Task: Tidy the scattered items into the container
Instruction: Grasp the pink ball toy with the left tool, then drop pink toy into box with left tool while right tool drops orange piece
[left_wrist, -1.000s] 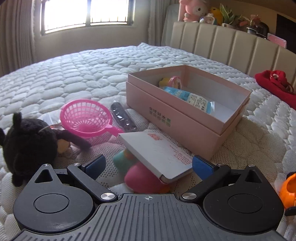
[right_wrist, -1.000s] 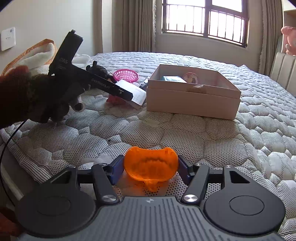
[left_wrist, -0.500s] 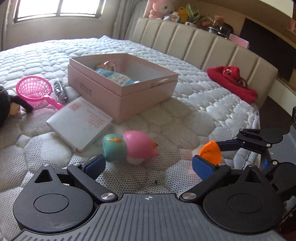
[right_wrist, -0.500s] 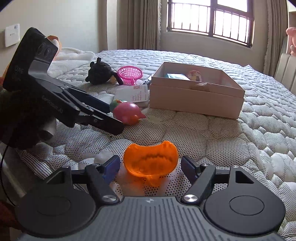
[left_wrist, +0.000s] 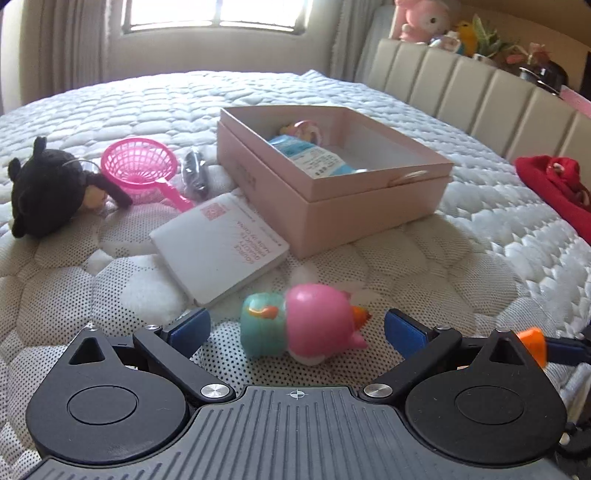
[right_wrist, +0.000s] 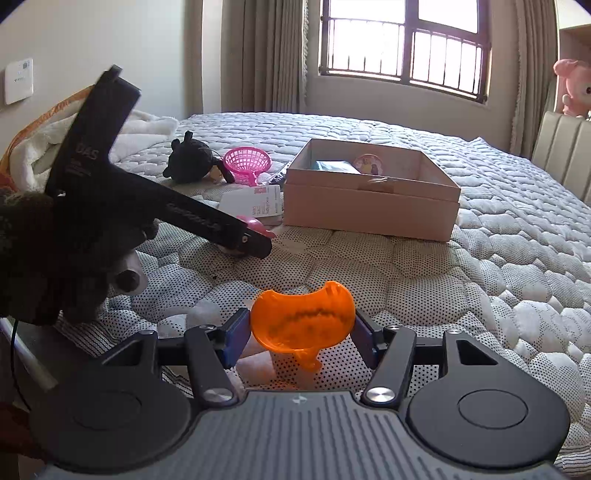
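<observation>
An open pink box (left_wrist: 369, 206) stands on the bed and holds a blue packet (left_wrist: 314, 158) and a round pink item. A pink and teal toy (left_wrist: 306, 325) lies on its side on the quilt, between the fingers of my open left gripper (left_wrist: 295, 330), and the pads stay clear of it. In the right wrist view that left gripper (right_wrist: 258, 243) hangs over the toy (right_wrist: 255, 223). My right gripper (right_wrist: 301, 338) is closing its jaws, and both pads press on an orange scoop-shaped toy (right_wrist: 303, 321).
Left of the box lie a black plush (left_wrist: 40, 188), a pink strainer (left_wrist: 138, 164), a dark packet (left_wrist: 194, 177) and a white booklet (left_wrist: 218, 247). A red cloth (left_wrist: 554, 188) sits at the right near the headboard. A white towel (right_wrist: 122, 129) lies at the bed's far left edge.
The left gripper has swung across, and the pink and teal toy now lies between its fingers. The right jaws widened, then narrowed onto the orange toy, which now sits tilted.
</observation>
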